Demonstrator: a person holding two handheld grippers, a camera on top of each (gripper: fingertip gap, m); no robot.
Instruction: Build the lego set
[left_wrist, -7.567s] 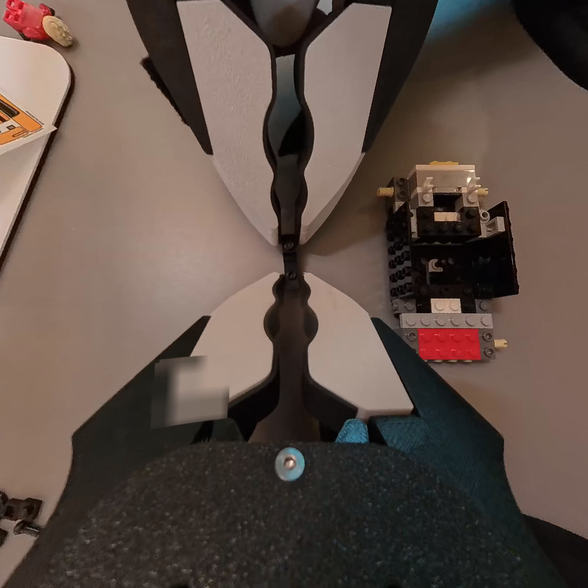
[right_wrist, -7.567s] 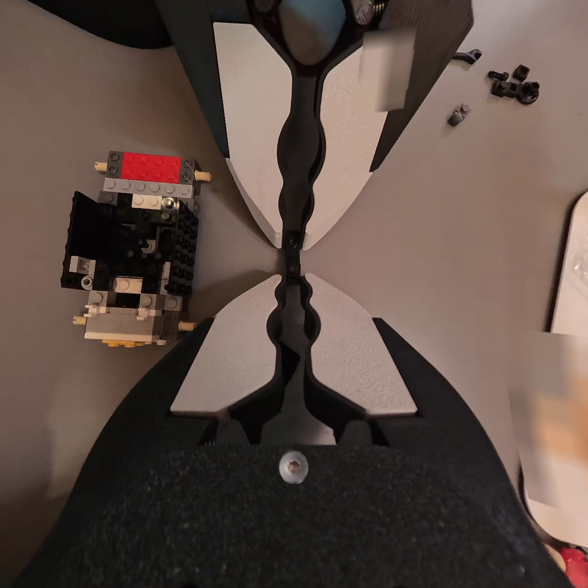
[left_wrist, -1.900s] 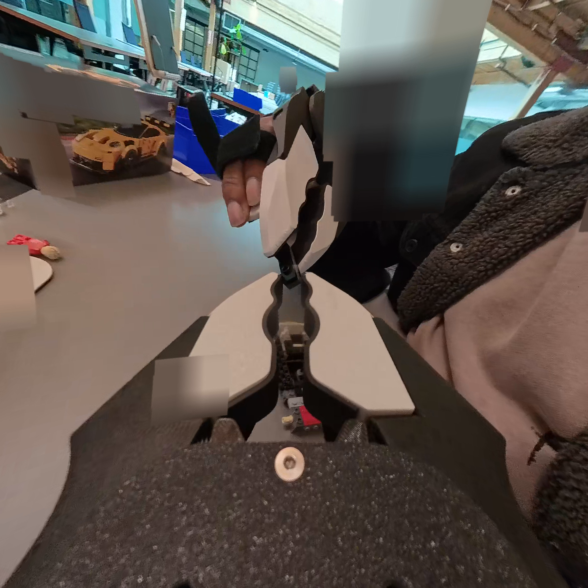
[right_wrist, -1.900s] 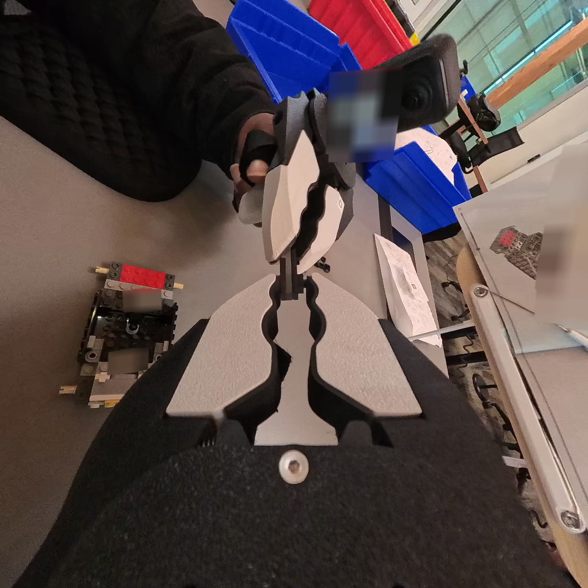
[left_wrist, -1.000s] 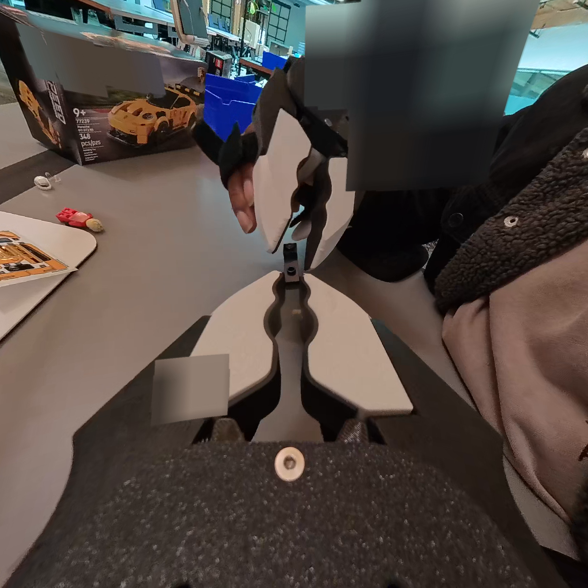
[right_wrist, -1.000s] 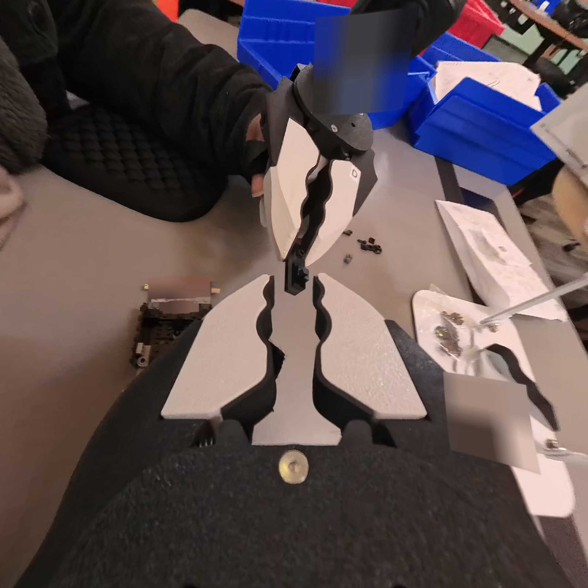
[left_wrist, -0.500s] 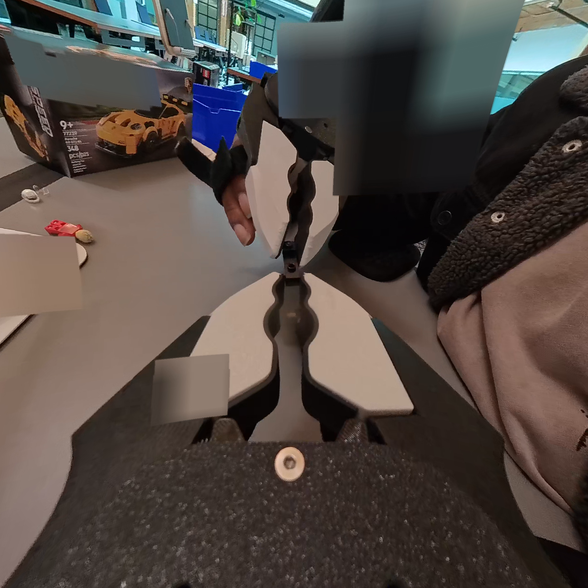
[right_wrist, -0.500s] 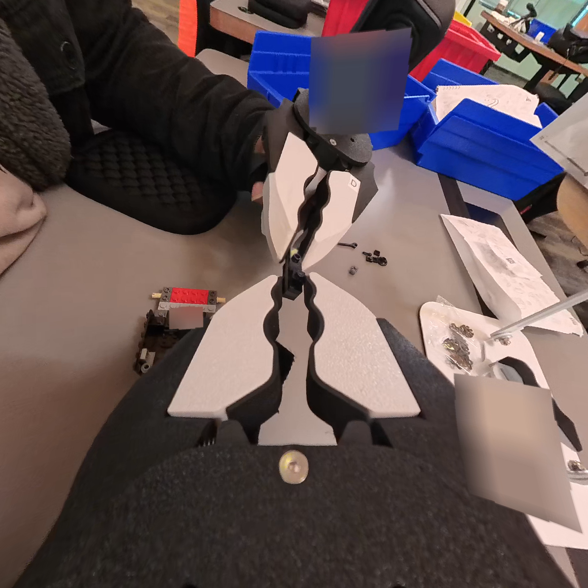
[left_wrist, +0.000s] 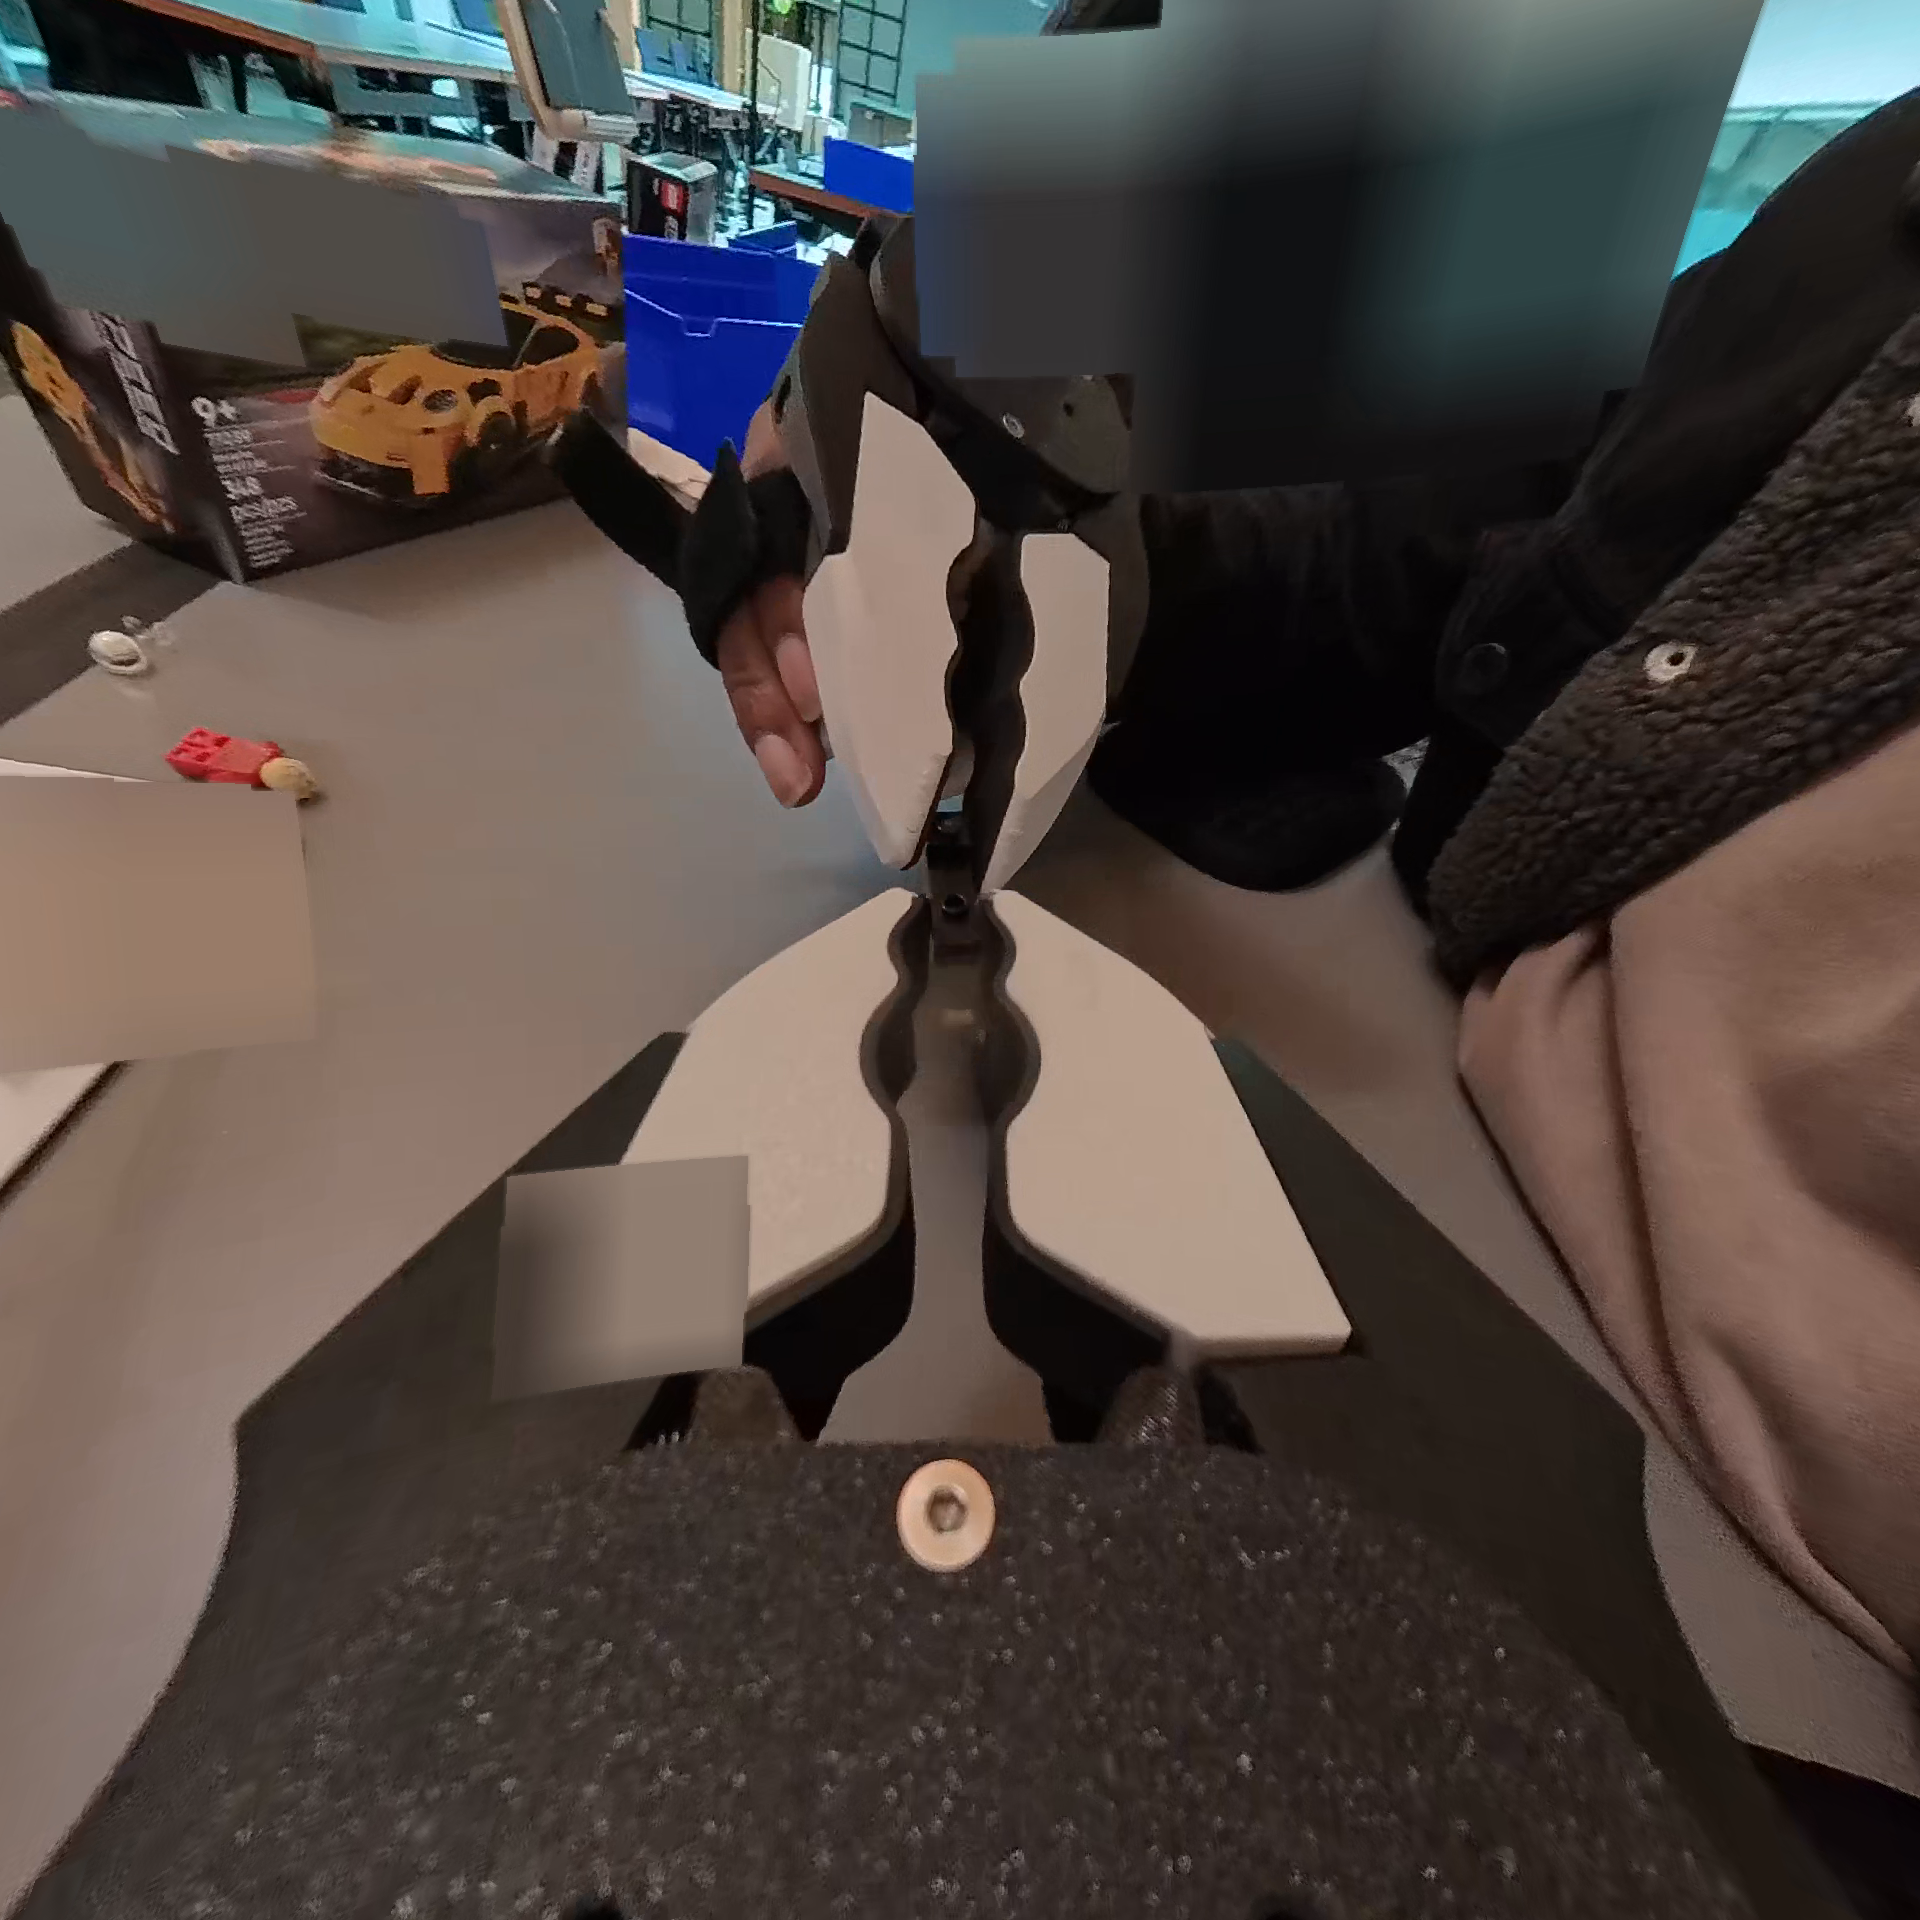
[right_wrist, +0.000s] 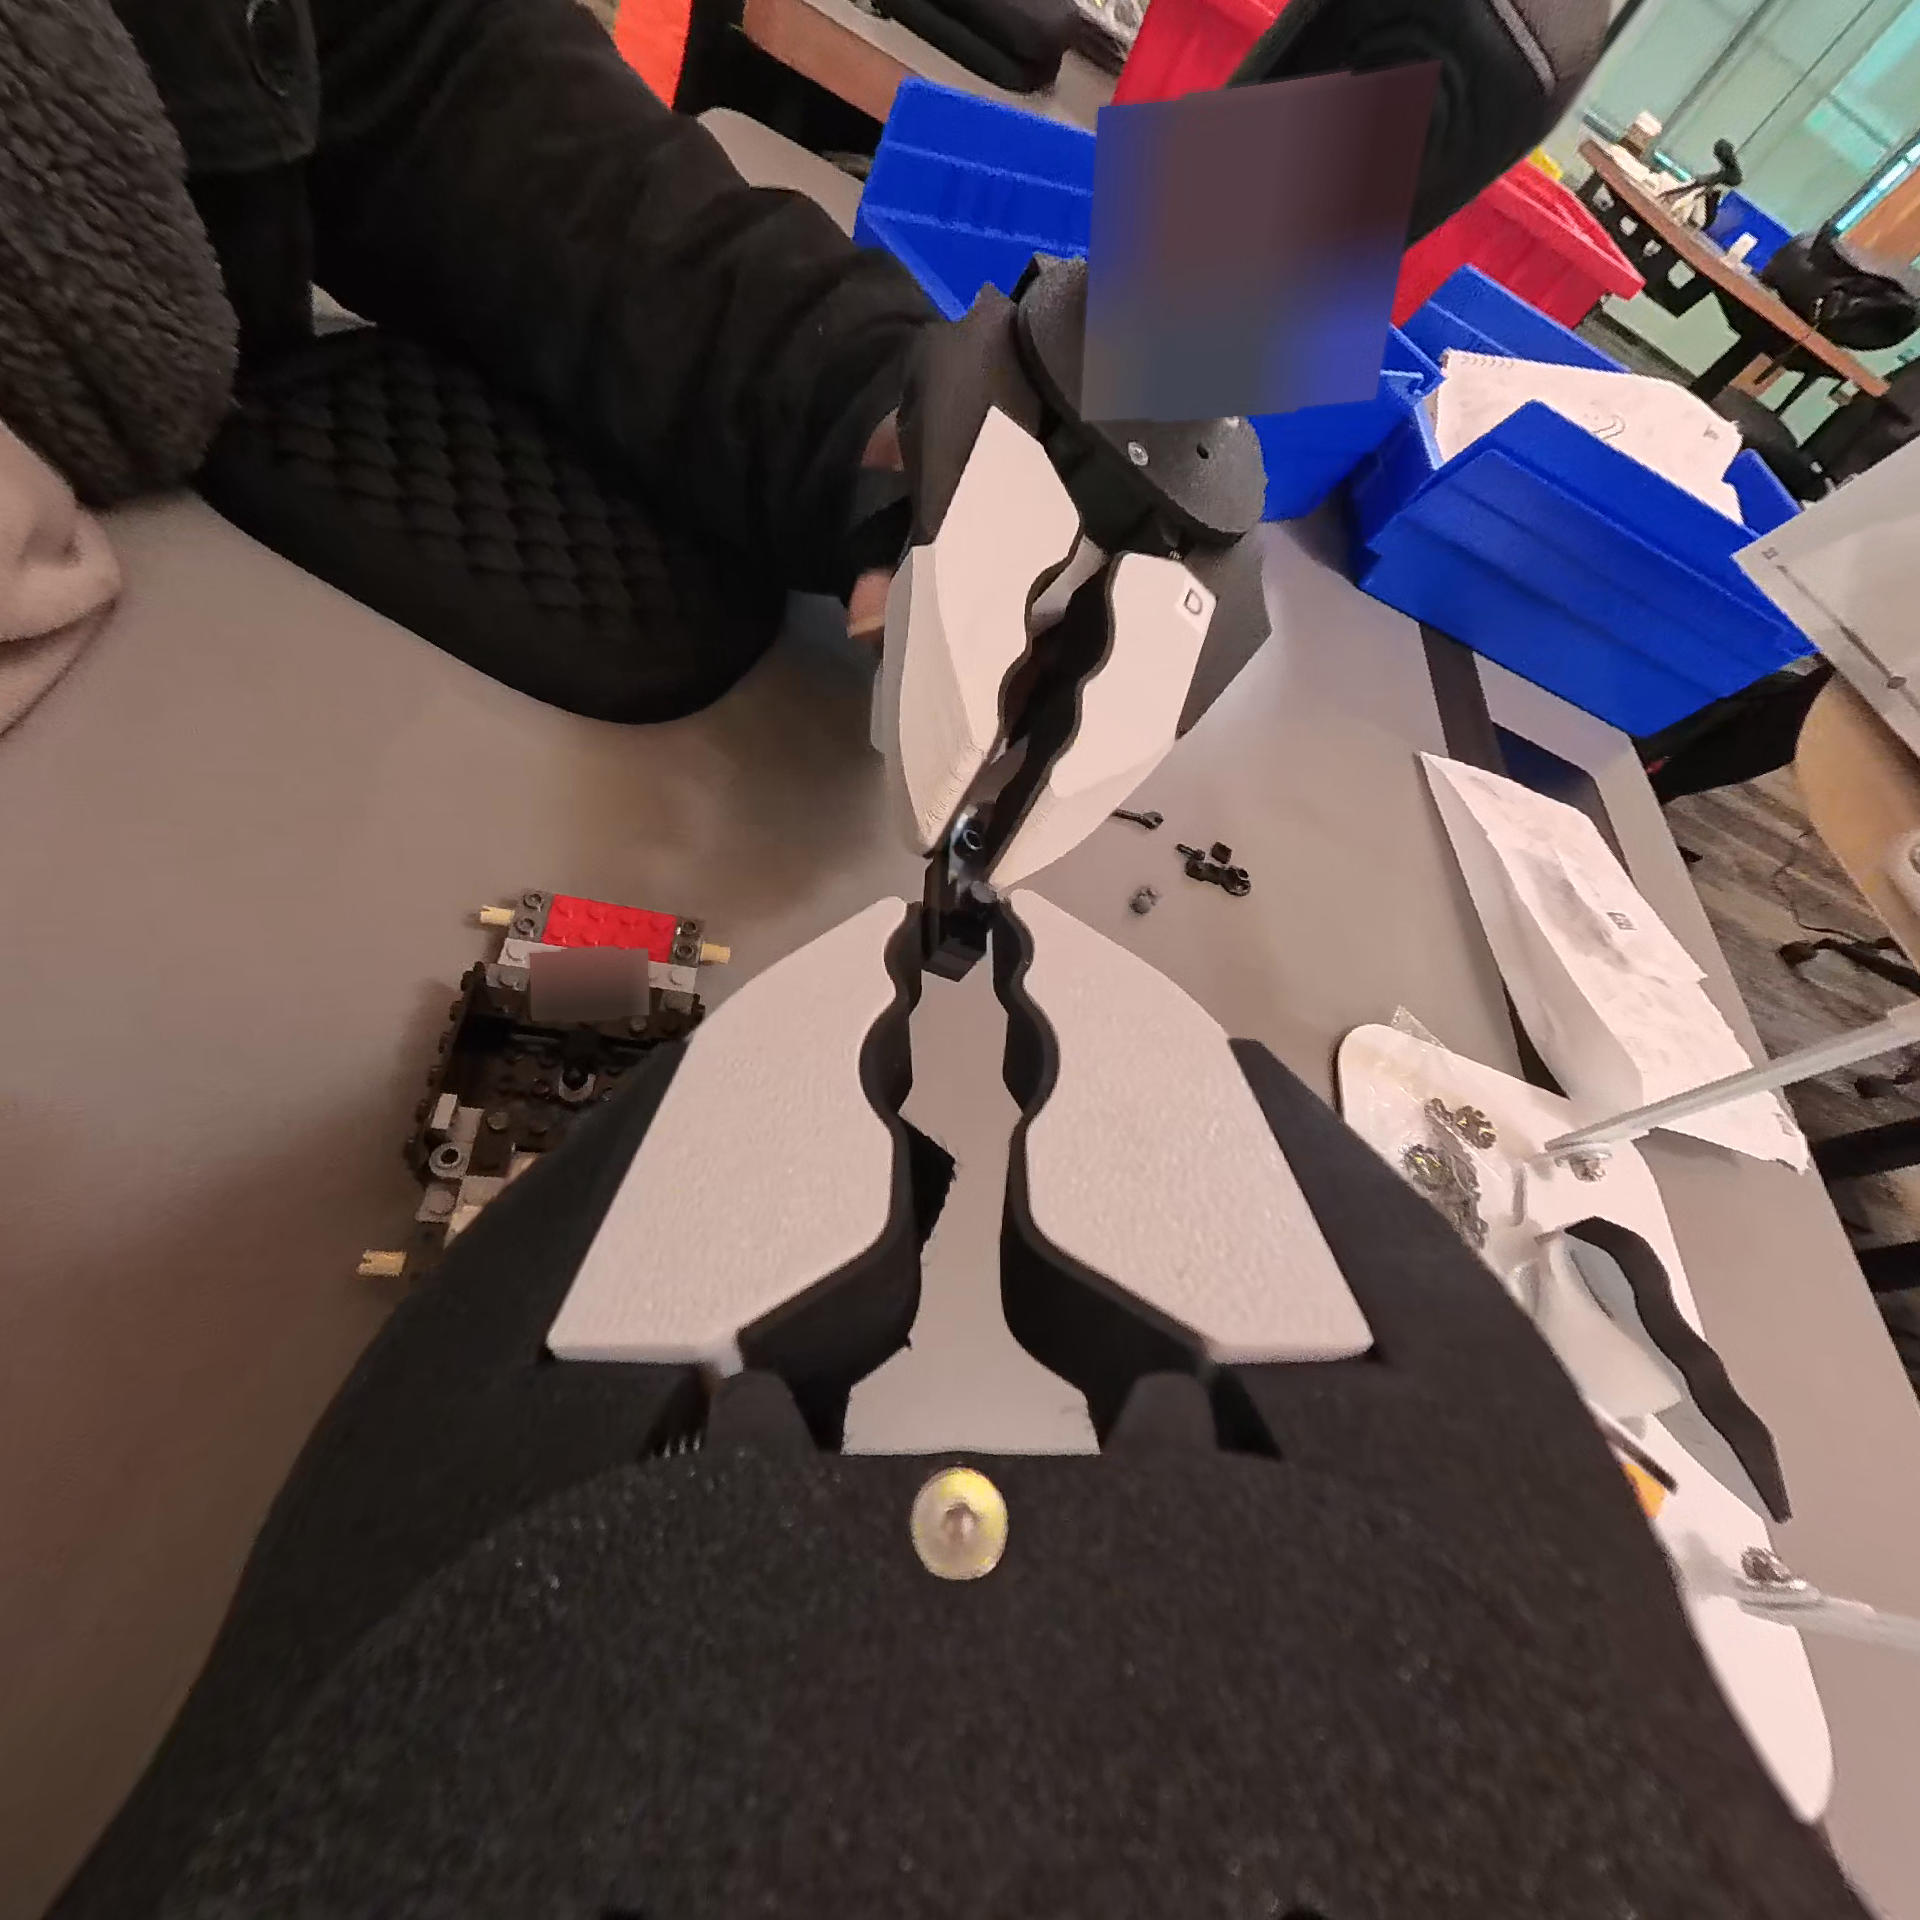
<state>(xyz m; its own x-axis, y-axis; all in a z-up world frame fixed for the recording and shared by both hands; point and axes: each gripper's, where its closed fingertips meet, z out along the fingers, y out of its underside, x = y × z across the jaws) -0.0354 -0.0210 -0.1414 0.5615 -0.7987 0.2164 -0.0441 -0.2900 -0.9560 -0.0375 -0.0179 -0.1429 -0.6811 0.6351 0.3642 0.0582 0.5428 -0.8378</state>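
Observation:
My left gripper and my right gripper meet tip to tip above the table. Both are shut on a small black Lego piece, which also shows in the left wrist view. I cannot tell if it is one piece or two joined. The right gripper points down at mine in the left wrist view, and the left gripper does the same in the right wrist view. The partly built black, grey and red Lego car lies on the grey table, below and left of the tips.
Loose black pieces lie right of the tips. Blue bins, a paper bag and a white tray with small parts stand at the right. The set's box and a red piece are at the left. A person's sleeves border the table. My two grippers' fingertips are within a few centimetres of each other.
One second ago my right gripper was open around the black piece held by my left gripper. It has since shut on it, and both grippers stay tip to tip.

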